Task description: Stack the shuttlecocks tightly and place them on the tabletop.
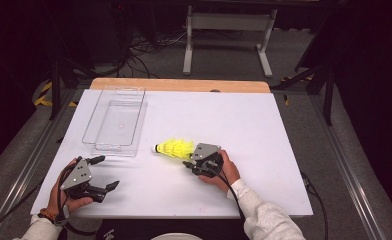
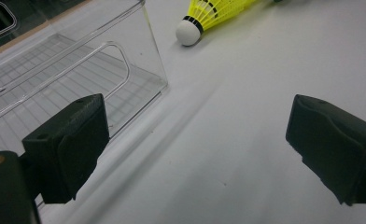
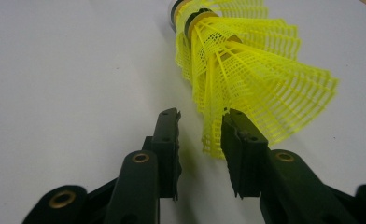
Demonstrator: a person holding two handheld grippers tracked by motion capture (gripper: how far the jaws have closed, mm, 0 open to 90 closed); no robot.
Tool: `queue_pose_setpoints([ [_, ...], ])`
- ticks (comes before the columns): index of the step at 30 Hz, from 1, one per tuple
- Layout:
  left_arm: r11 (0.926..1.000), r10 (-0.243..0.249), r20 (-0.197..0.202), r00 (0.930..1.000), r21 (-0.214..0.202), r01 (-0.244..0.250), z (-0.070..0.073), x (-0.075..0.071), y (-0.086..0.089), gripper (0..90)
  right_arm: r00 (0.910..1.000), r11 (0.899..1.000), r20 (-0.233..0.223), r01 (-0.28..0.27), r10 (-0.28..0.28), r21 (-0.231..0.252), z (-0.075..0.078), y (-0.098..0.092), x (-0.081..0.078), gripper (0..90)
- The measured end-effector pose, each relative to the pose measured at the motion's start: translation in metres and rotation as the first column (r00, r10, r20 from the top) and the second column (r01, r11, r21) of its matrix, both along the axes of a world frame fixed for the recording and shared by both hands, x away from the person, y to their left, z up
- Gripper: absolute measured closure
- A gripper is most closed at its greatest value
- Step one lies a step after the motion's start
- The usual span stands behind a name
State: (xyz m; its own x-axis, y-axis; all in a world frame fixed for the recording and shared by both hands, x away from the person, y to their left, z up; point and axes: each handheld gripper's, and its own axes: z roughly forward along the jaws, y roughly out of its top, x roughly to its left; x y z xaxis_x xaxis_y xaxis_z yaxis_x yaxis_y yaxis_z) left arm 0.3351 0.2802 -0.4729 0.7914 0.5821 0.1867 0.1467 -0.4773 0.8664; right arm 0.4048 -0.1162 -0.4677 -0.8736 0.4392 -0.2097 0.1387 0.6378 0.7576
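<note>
A yellow mesh shuttlecock (image 1: 174,148) with a white cork tip lies on its side on the white table top (image 1: 244,125), tip to the left. My right gripper (image 1: 188,161) sits just right of it, jaws low over the table. In the right gripper view the skirt of the shuttlecock (image 3: 256,70) reaches between the jaws of my right gripper (image 3: 202,116), close to one pad and clear of the other; the jaws stand open by a narrow gap. My left gripper (image 1: 107,172) rests at the front left, wide open and holding nothing. The left gripper view has the shuttlecock (image 2: 204,14) far off.
A clear plastic box (image 1: 91,120) stands at the back left of the table, with nothing in it. Its near corner (image 2: 153,79) is close ahead of my left gripper (image 2: 197,126). A wooden strip (image 1: 179,85) edges the far side. Cables and a stand lie on the floor beyond.
</note>
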Motion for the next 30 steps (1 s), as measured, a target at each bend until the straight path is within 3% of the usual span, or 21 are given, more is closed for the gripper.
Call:
queue_pose_setpoints([
  [6,1.0,0.0,0.0,1.0,-0.001,0.0,0.0,0.0,0.0,6.9,1.0,1.0,-0.006,0.002,-0.002,-0.001,0.0,0.0,-0.001,61.6],
  [20,1.0,-0.001,0.0,1.0,-0.001,0.001,0.0,0.0,0.0,6.9,0.9998,1.0,0.017,0.012,-0.013,0.015,0.007,-0.007,-0.007,57.6],
  [25,1.0,0.0,0.0,1.0,0.001,0.0,0.0,0.0,0.0,7.1,0.9992,1.0,0.039,-0.007,0.007,0.016,0.012,-0.01,-0.009,79.3],
  [30,1.0,-0.003,-0.002,1.0,0.001,0.003,0.0,0.0,0.0,7.1,0.9988,1.0,0.044,-0.02,0.019,0.01,0.013,-0.01,-0.009,88.3],
])
